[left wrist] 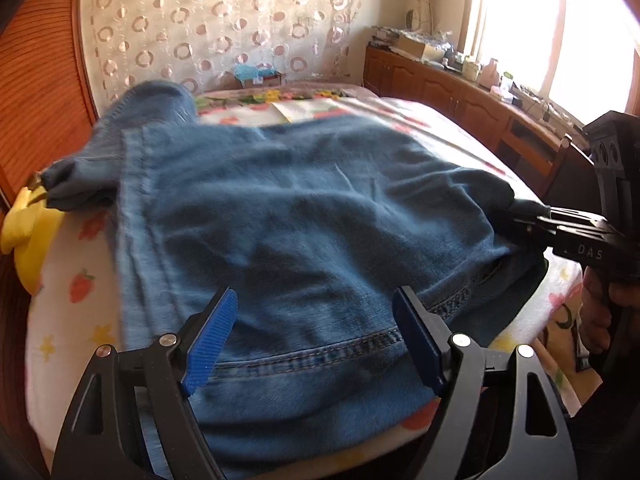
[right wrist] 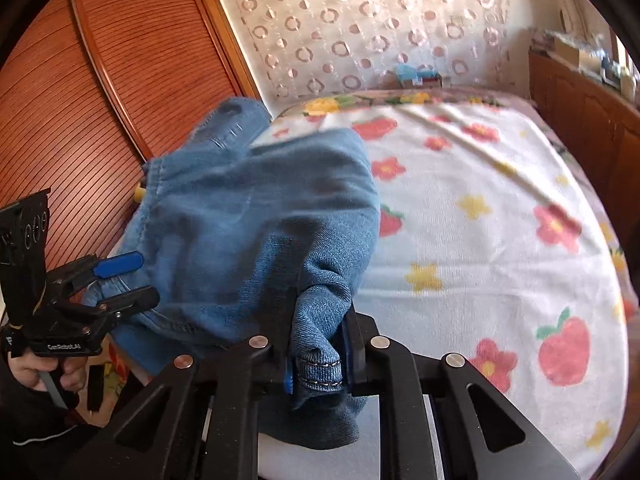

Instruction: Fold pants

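The pants, blue denim, are spread over a bed covered by a white sheet printed with flowers and strawberries, beside a slatted wooden wall. A bunched fold with a stitched hem is pinched between the pressed pads of the right gripper, marked "DAS". The left gripper, marked "GenRobot.AI", is held spread above the stitched edge, its 2 blue pads gripping nothing.

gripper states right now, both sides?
Left gripper: open, jaws wide over the jeans, gripping nothing.
Right gripper: closed on a bunched fold of the jeans.
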`<state>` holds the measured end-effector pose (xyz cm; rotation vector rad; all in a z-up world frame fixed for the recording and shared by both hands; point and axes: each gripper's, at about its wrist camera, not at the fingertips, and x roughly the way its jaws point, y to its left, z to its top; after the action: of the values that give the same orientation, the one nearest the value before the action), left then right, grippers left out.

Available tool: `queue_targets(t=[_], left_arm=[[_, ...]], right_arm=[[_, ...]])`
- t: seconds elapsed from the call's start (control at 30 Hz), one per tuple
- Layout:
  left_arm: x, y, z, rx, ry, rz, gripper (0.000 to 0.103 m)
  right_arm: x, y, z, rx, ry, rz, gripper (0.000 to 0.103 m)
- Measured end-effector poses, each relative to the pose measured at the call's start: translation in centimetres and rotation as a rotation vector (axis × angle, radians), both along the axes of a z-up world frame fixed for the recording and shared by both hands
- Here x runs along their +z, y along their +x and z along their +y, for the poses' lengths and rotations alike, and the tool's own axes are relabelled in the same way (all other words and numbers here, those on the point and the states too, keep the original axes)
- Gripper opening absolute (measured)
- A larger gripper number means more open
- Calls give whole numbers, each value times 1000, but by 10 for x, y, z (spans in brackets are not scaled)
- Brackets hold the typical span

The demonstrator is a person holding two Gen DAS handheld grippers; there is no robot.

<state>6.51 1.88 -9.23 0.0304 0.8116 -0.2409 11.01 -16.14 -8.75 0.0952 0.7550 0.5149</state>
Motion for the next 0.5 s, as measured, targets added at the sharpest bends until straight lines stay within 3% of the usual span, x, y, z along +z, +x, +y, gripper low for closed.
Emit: queue_targets(t=[0.27, 0.5], left_arm=[[39, -23, 39, 74, -11, -93, 81], [57, -35, 86, 174, -20, -136, 81]], right_arm=[[51, -5, 26, 64, 18, -120, 15], [81, -8, 84, 198, 35, -191, 14]])
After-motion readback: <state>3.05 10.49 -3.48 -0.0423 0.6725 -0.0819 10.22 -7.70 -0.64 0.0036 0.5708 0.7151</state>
